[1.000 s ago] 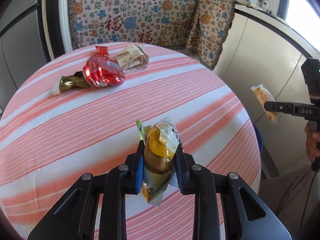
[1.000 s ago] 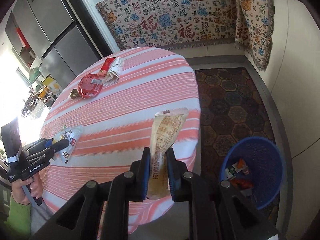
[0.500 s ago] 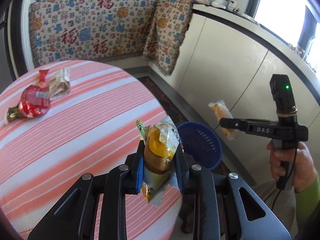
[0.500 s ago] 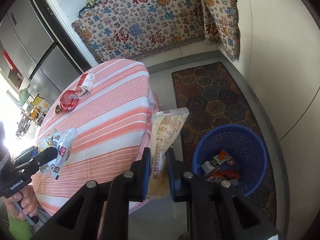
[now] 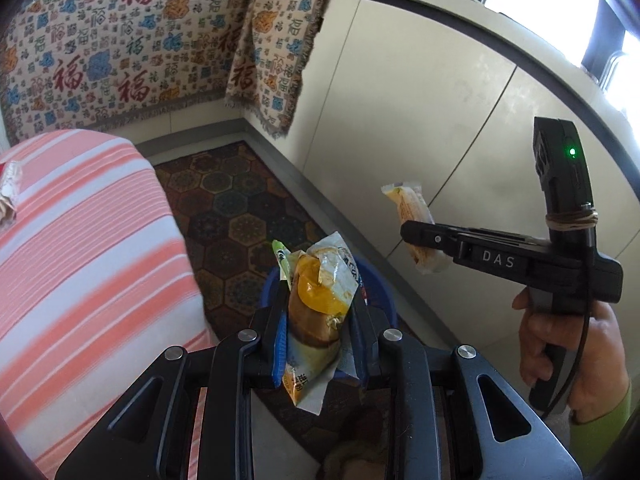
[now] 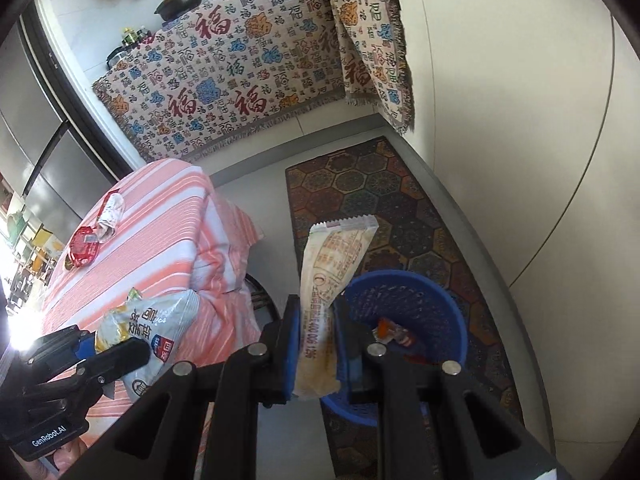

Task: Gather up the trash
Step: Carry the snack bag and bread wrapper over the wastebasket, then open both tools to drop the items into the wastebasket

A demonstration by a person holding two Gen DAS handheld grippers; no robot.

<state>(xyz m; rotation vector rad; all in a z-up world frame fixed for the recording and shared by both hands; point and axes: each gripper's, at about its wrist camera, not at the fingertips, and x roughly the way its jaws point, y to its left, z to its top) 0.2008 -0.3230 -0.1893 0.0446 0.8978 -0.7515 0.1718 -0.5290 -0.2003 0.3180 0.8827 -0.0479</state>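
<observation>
My left gripper (image 5: 318,336) is shut on a crumpled yellow-and-white snack bag (image 5: 318,300), held in the air past the table edge, with the blue basket (image 5: 380,288) just behind it. My right gripper (image 6: 316,344) is shut on a long beige wrapper (image 6: 332,268) that stands upright over the near rim of the blue basket (image 6: 432,300), which holds a few wrappers. In the left wrist view the right gripper (image 5: 412,236) shows side-on with its beige wrapper (image 5: 408,204). In the right wrist view the left gripper (image 6: 108,354) with its snack bag (image 6: 156,328) appears at lower left.
The round table (image 6: 160,248) with a pink striped cloth still carries a red wrapper (image 6: 82,246) and a pale wrapper (image 6: 112,212). A patterned rug (image 6: 360,188) lies under the basket beside white cabinets (image 5: 420,92). A patterned cloth (image 6: 240,64) hangs on the far wall.
Both grippers have swung from over the table to the right, off its edge and toward the blue basket, each still holding its wrapper. The basket now sits close under both.
</observation>
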